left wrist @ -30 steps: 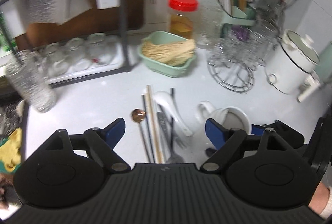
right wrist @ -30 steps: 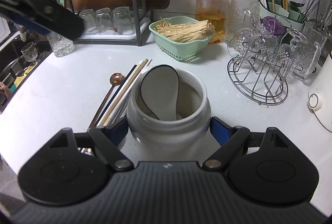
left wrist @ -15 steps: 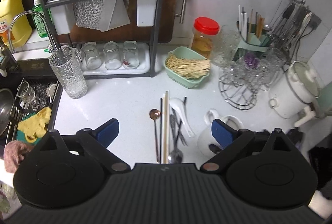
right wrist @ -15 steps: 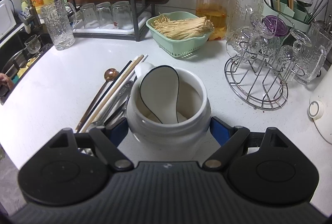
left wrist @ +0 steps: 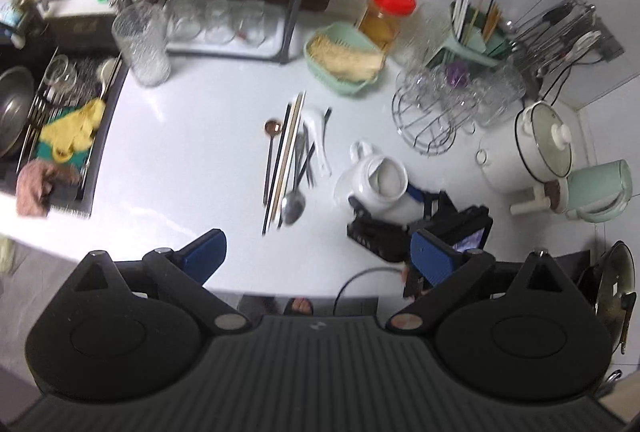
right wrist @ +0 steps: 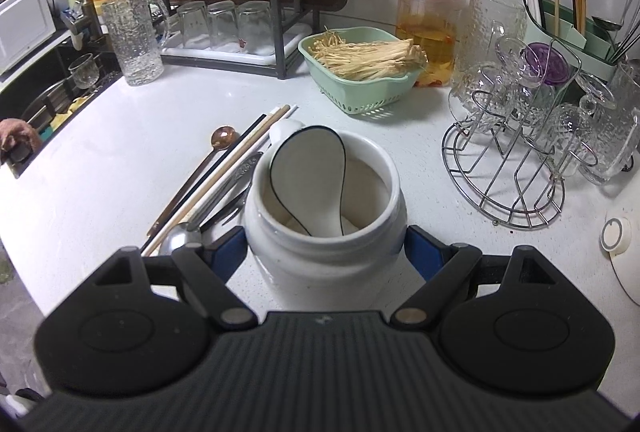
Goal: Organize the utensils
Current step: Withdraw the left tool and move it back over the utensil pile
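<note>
My right gripper [right wrist: 325, 252] is shut on a white ceramic jar [right wrist: 320, 272] standing on the white counter [right wrist: 100, 172]. A white spoon with a black rim [right wrist: 308, 176] leans inside the jar. Left of the jar lie loose utensils: chopsticks [right wrist: 224, 168], a copper spoon [right wrist: 223, 137] and a metal spoon [right wrist: 180, 238]. In the left wrist view a white ceramic spoon [left wrist: 318, 136] lies among them, beside the jar [left wrist: 380, 188]. My left gripper [left wrist: 318, 256] hangs high above the counter's front edge, open and empty.
At the back stand a green basket of mushrooms [right wrist: 360, 72], a red-lidded jar [right wrist: 430, 28], a dish rack with glasses [right wrist: 224, 24] and a utensil holder [right wrist: 560, 28]. A wire glass stand [right wrist: 516, 168] is on the right, a sink [left wrist: 24, 112] on the left.
My left gripper has risen well above the counter and its jaws opened a little wider. The right gripper keeps its hold on the jar, nearly still.
</note>
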The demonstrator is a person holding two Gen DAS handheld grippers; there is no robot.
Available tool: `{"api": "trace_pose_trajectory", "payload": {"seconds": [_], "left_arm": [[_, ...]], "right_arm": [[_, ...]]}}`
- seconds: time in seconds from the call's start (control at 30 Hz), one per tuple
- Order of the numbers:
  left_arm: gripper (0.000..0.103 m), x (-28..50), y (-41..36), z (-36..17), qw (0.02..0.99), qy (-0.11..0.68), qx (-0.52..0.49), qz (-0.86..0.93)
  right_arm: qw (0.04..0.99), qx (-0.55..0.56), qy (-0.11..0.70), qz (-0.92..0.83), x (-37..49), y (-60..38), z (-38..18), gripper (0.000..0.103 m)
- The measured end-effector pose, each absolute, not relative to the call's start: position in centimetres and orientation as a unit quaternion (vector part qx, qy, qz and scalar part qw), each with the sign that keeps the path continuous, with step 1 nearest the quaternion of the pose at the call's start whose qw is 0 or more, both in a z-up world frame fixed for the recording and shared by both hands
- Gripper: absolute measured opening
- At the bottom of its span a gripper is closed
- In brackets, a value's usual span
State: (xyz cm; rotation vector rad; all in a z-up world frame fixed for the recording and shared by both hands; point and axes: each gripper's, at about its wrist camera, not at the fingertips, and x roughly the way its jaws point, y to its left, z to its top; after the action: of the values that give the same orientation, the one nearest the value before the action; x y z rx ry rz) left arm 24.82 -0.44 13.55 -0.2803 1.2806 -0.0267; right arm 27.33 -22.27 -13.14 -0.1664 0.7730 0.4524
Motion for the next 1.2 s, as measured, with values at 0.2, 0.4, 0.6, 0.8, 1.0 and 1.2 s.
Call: {"api": "trace_pose_trajectory", "payload": {"seconds": [0.2, 0.4, 0.6, 0.8, 1.0, 1.2], "left_arm": [[0.100, 25.1, -2.1, 14.4, 0.785, 0.610, -0.109, -0.010], [0.100, 25.9, -2.4, 14.0, 0.771, 0.624, -0.127, -0.002], [0.100, 26.1, -1.5, 14.2, 0.771, 0.618, -0.151, 0.020], [0.100, 26.2, -1.0, 14.2, 0.774, 0.610, -0.170, 0.022], [0.100, 27.0, -0.2, 13.4, 0.788, 0.589, -0.179, 0.012], [0.100, 28.6, 0.2, 9.9, 0.794, 0.582, -0.177, -0.019]], "right_arm": [[0.899, -0.078, 0.372, 0.219, 27.4, -22.3, -13.2, 0.087], [0.900, -0.077, 0.368, 0.220, 27.4, -22.4, -13.2, 0.087], [0.902, -0.075, 0.364, 0.220, 27.2, -22.4, -13.3, 0.087], [0.902, -0.076, 0.364, 0.219, 27.2, -22.4, -13.2, 0.087], [0.902, -0.075, 0.365, 0.217, 27.0, -22.5, -13.2, 0.087], [0.903, -0.069, 0.372, 0.205, 26.6, -22.5, -13.1, 0.087]]}}
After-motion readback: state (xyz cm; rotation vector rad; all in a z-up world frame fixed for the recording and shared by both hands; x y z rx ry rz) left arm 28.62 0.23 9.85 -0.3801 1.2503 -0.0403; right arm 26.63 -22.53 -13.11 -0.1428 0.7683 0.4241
